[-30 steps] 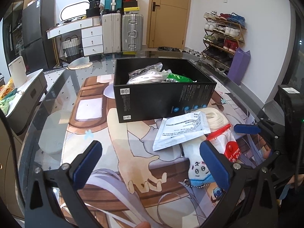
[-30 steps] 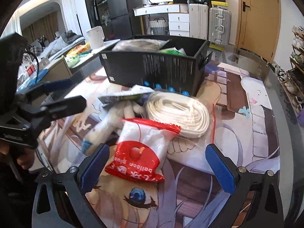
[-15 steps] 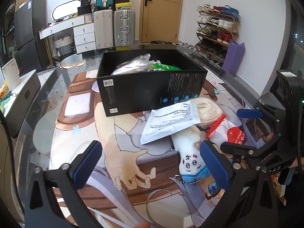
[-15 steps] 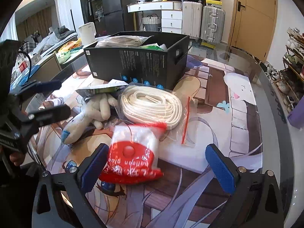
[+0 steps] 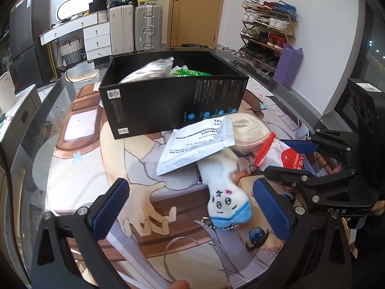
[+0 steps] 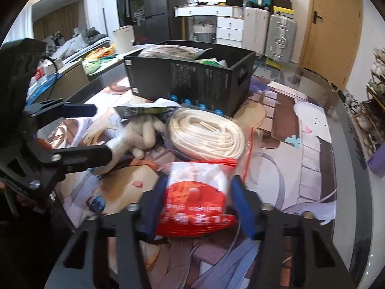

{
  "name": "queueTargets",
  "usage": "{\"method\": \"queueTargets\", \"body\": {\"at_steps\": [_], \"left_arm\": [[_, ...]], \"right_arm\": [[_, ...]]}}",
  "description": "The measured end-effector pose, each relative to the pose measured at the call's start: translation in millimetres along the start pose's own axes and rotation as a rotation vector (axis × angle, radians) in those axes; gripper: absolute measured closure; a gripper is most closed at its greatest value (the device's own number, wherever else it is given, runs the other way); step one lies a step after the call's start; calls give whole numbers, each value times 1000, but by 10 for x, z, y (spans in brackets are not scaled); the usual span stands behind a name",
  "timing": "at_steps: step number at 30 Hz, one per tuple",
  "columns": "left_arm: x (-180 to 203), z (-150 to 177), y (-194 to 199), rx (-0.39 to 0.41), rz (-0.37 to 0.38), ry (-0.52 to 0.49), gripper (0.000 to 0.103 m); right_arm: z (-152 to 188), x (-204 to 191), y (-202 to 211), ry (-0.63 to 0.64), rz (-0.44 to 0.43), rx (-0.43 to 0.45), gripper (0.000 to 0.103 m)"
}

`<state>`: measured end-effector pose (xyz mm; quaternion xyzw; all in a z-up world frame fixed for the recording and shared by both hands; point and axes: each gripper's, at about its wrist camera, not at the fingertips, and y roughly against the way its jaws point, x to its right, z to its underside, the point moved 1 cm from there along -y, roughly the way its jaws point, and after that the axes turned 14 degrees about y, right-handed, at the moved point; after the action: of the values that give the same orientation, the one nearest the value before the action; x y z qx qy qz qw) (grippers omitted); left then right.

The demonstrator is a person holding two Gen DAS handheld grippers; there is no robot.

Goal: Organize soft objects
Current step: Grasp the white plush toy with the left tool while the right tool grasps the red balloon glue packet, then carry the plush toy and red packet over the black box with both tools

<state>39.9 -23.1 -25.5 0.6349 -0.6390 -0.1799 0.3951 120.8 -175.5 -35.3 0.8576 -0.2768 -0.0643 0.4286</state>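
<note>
A red-and-white balloon bag [image 6: 197,200] lies on the printed mat, and my right gripper [image 6: 197,204] is closing on it, with both blue pads against its sides. Seen from the left wrist, the right gripper [image 5: 288,159] holds the same bag [image 5: 292,155] at the right. My left gripper [image 5: 192,207] stands open over the mat. A white plush toy [image 5: 226,190] with a blue end lies just inside its right finger, untouched. On the plush rests a white packet [image 5: 195,144], beside a coiled white rope in a zip bag [image 6: 204,134]. Behind them stands the black box [image 5: 168,106].
The black box holds a clear plastic bag [image 5: 149,69] and a green packet [image 5: 192,73]. The glass table's curved edge [image 6: 346,120] runs along the right. Bare mat [image 5: 79,144] lies left of the pile. A shoe rack [image 5: 267,31] and suitcases [image 5: 146,24] stand beyond the table.
My right gripper's jaws have closed from wide open onto the red-and-white bag. The left gripper stays open and has barely moved.
</note>
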Motion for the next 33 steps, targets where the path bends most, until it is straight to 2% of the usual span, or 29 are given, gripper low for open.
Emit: {"method": "queueTargets", "body": {"at_steps": [6, 13, 18, 21, 23, 25, 26, 28, 30, 33], "left_arm": [[14, 2, -36, -8, -1, 4, 0], [77, 54, -134, -63, 59, -8, 1], [151, 106, -199, -44, 1, -53, 2], [192, 116, -221, -24, -48, -85, 13], [198, 115, -203, -12, -50, -93, 22], [196, 106, -186, -1, -50, -95, 41], [197, 104, -174, 0, -44, -97, 46], [189, 95, -153, 0, -29, -98, 67], [158, 83, -128, 2, -24, -83, 79], [104, 65, -102, -7, 7, -58, 80]], "right_arm": [[-44, 30, 179, -17, -6, 76, 57], [-60, 136, 284, -52, 20, 121, 57], [-61, 135, 286, -48, 15, 122, 57], [-49, 125, 280, -46, 9, 121, 57], [-43, 128, 279, -49, 4, 124, 57], [-36, 137, 270, -54, 0, 124, 57], [-32, 142, 265, -57, 1, 124, 57], [-24, 145, 263, -59, 0, 124, 57], [-27, 150, 262, -60, 5, 128, 57], [-24, 155, 269, -59, 6, 132, 57]]}}
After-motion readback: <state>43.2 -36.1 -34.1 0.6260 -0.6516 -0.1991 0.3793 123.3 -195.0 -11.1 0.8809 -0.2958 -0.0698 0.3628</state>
